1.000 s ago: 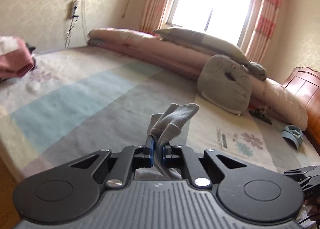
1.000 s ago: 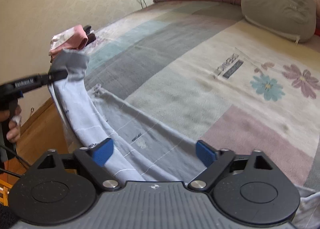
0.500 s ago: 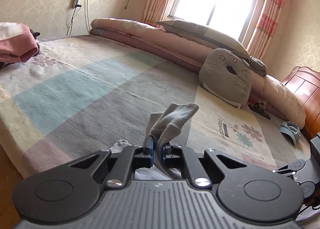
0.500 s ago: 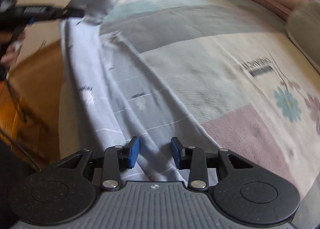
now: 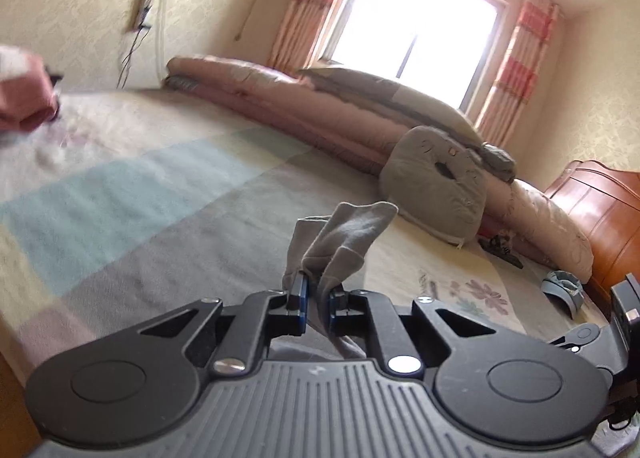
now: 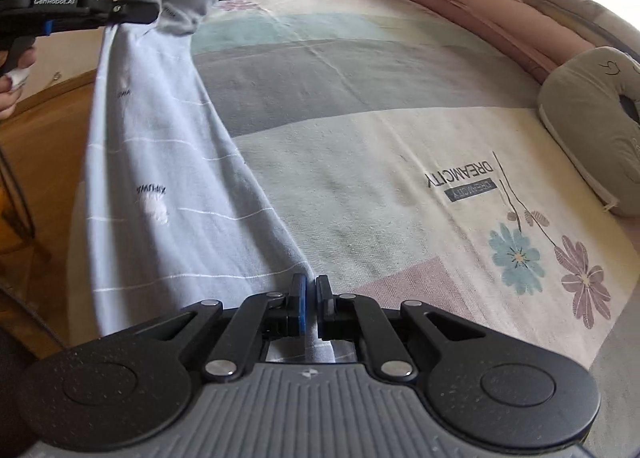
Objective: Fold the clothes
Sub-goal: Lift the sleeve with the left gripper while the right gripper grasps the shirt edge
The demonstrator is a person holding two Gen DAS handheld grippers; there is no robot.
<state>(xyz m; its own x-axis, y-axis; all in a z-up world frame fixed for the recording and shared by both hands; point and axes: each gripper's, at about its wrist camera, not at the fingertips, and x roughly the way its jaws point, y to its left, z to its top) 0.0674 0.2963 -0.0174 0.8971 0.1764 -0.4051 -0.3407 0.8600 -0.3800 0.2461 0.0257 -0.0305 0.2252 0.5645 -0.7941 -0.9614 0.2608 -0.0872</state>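
Note:
A light blue-grey garment (image 6: pixel 160 178) with thin white lines hangs stretched along the bed's near edge. My left gripper (image 5: pixel 318 298) pinches its grey cuff (image 5: pixel 348 234), which sticks up between the pads; the jaws are opening slightly with the cloth still between them. In the right wrist view that same left gripper (image 6: pixel 156 12) holds the cuff at the upper left, with a person's hand (image 6: pixel 12 86) behind it. My right gripper (image 6: pixel 312 290) is closing on the garment's other end, and its blue pads press the fabric edge. The right gripper (image 5: pixel 600 338) shows at the left wrist view's right edge.
The patchwork bed sheet (image 6: pixel 400 98) spreads ahead. A grey cushion (image 6: pixel 592 118) and rolled quilts (image 5: pixel 300 106) lie along the far side. Folded pink clothes (image 5: pixel 24 106) sit at the far left corner. A wooden headboard (image 5: pixel 600 210) stands at the right, and wooden floor (image 6: pixel 40 118) lies below the bed's edge.
My right gripper's jaws went from wide open to shut on the garment's edge, and the wrist rolled. My left gripper sank a little with the cuff still held.

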